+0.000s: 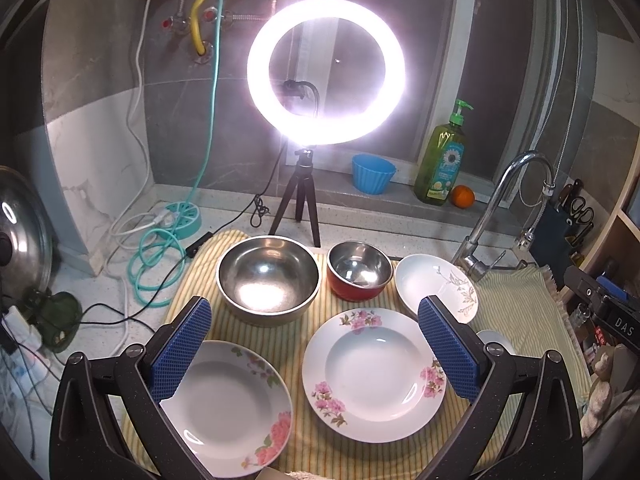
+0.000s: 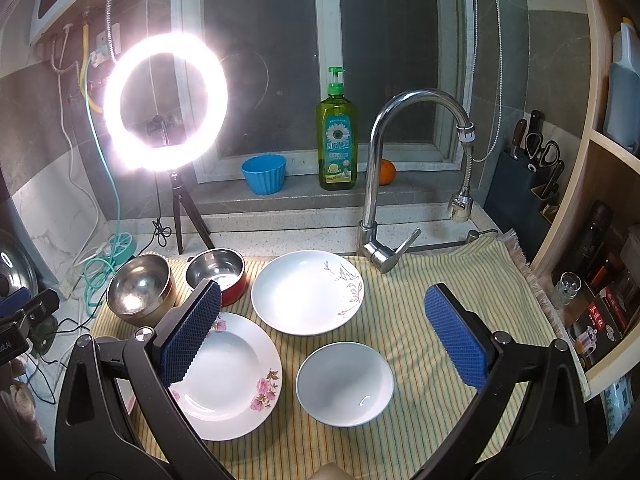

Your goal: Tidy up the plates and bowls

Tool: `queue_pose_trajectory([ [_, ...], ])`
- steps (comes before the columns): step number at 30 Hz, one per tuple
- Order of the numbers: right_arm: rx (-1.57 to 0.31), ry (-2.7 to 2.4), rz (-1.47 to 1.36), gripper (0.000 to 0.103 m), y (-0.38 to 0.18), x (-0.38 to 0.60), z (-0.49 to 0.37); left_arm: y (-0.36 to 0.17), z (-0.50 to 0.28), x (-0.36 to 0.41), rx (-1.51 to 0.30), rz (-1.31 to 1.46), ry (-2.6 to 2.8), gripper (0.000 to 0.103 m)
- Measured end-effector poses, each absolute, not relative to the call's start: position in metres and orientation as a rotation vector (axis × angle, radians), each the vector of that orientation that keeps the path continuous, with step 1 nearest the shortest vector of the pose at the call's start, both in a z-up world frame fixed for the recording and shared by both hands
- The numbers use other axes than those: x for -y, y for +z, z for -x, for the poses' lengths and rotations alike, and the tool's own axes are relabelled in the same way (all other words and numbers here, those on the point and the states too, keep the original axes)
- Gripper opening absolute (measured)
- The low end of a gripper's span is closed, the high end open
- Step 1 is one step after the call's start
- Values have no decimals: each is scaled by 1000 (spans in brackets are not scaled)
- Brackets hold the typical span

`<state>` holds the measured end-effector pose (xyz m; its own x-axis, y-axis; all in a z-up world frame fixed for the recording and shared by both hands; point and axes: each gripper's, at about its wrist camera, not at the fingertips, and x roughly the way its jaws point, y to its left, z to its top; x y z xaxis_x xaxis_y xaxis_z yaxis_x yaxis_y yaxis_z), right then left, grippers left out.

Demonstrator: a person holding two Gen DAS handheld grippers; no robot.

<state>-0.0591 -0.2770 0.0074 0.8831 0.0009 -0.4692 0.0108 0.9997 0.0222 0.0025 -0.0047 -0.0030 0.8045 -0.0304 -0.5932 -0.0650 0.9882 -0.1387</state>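
Left wrist view
Left gripper (image 1: 314, 344): fingers spread wide, holding nothing, hovering above the striped cloth (image 1: 516, 312) on the bench.
Plates: two pink-flowered plates side by side, near one (image 1: 228, 404) partly under the left finger, second one (image 1: 374, 374) between the fingers; sprig-patterned plate (image 1: 432, 282) behind, apart from it.
Bowls: big steel bowl (image 1: 268, 276) and red bowl (image 1: 358, 274) in the back row, close together.

Right wrist view
Right gripper (image 2: 324, 336): fingers spread, empty, above the cloth.
Small white bowl (image 2: 345, 384): between the fingers, just beside a flowered plate (image 2: 232, 376).
Tap (image 2: 376, 184): rising right behind the sprig-patterned plate (image 2: 307, 292).

Risks
Slip: glazed rims likely slick against the pads; shallow pinch could drop a plate.
Chipping: stacking at a tilt could knock china on china.
Collision: lifted plate could strike the tap or ring light (image 2: 166, 102).
Cloth: could bunch and drag neighbours.
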Motion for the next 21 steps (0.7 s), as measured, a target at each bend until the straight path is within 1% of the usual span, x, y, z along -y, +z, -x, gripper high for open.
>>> queue_pose_trajectory([
  [5,-491,-2,-26,103,8,276,56,-5,-3,4,-641,155,20,102],
  [6,-492,-1,-25,103,-3,269,59,-6,-4,3,-644,156,20,102],
  [11,-509,4,-27,103,-11,264,62,-11,-9,-4,-659,165,24,102],
  [21,-570,29,-25,103,-24,264,44,-24,-22,-20,-730,179,5,102],
])
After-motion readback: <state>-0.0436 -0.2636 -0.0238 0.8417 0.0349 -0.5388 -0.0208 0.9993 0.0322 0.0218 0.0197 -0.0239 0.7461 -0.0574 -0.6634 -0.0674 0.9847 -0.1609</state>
